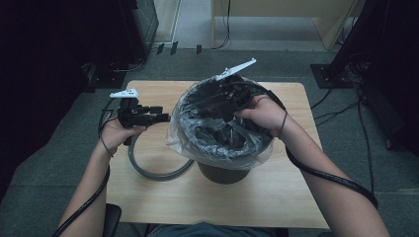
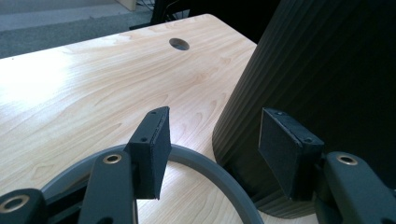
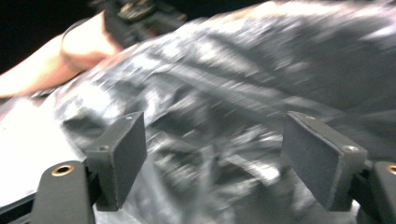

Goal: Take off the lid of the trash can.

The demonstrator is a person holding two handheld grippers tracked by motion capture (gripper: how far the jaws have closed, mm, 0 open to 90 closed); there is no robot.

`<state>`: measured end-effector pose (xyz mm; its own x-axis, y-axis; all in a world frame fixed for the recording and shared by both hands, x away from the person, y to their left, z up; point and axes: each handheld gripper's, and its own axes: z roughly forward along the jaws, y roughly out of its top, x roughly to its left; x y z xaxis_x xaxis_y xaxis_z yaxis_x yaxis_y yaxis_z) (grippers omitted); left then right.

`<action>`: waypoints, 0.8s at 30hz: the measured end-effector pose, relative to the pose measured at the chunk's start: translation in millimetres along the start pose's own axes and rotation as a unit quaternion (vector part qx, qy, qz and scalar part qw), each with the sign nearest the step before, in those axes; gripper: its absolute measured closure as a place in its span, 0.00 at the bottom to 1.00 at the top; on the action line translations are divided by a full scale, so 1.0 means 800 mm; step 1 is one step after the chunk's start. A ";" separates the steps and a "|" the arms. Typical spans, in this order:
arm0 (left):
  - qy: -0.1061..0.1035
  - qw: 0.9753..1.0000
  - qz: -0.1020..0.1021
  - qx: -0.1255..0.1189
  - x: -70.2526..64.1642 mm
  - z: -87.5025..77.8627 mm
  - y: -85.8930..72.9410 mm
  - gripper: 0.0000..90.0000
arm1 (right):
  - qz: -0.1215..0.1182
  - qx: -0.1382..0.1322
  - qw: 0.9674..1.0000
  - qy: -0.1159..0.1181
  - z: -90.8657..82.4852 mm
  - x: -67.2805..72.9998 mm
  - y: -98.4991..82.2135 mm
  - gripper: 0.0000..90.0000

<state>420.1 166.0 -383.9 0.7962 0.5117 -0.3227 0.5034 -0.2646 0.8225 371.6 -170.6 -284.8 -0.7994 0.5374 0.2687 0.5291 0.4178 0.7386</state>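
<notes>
In the high view I have the dark ribbed waste bin (image 1: 225,170) standing just right of centre on the light wooden table (image 1: 276,197), with a clear plastic bag liner (image 1: 185,133) draped over its rim and hanging loosely down the left side. My right gripper (image 1: 232,94) sits over the mouth of the bin, in the upper centre of the frame, its grey three-cornered plate angled up toward the top edge and my right hand (image 1: 264,114) resting at the bin's right rim. In the right gripper view the two jaws stand wide apart at the lower left and lower right, with the crumpled liner (image 3: 210,121) spread behind them; the picture is blurred, and I see no film pinched between the pads, so I read this gripper as open. My left gripper (image 1: 165,117) is at centre left of the high view, pointing toward the right at the bin's side, held by my left hand (image 1: 116,134). In the left gripper view its jaws are likewise apart and hold nothing: the bin wall (image 2: 322,93) fills the right half, close to the right jaw, and a grey plastic ring (image 2: 215,175) lies flat on the table across the lower frame, curving up against the bin's base. A round cable hole (image 2: 179,44) shows in the tabletop at the upper centre.
</notes>
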 end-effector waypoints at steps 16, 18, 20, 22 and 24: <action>-0.001 1.000 -0.005 0.018 0.009 0.007 -0.011 0.45 | -0.020 0.045 0.998 0.030 0.044 0.025 -0.009 0.30; 0.000 1.000 -0.003 0.020 0.010 0.008 -0.013 0.45 | -0.031 0.042 0.998 0.026 0.038 0.028 -0.008 0.29; 0.000 1.000 -0.007 0.021 0.010 0.009 -0.014 0.45 | -0.051 0.039 0.998 0.020 0.028 0.030 -0.007 0.28; 0.001 1.000 -0.006 0.022 0.010 0.009 -0.014 0.44 | -0.058 0.033 0.998 0.016 0.019 0.029 -0.006 0.26; 0.002 1.000 -0.005 0.020 0.011 0.009 -0.014 0.44 | -0.054 0.025 0.998 0.009 0.012 0.023 -0.005 0.26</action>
<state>423.3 167.5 -399.5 0.7892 0.5187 -0.3289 0.5251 -0.2919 0.7994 357.3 -155.4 -288.4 -0.8572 0.4743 0.2006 0.4529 0.5089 0.7320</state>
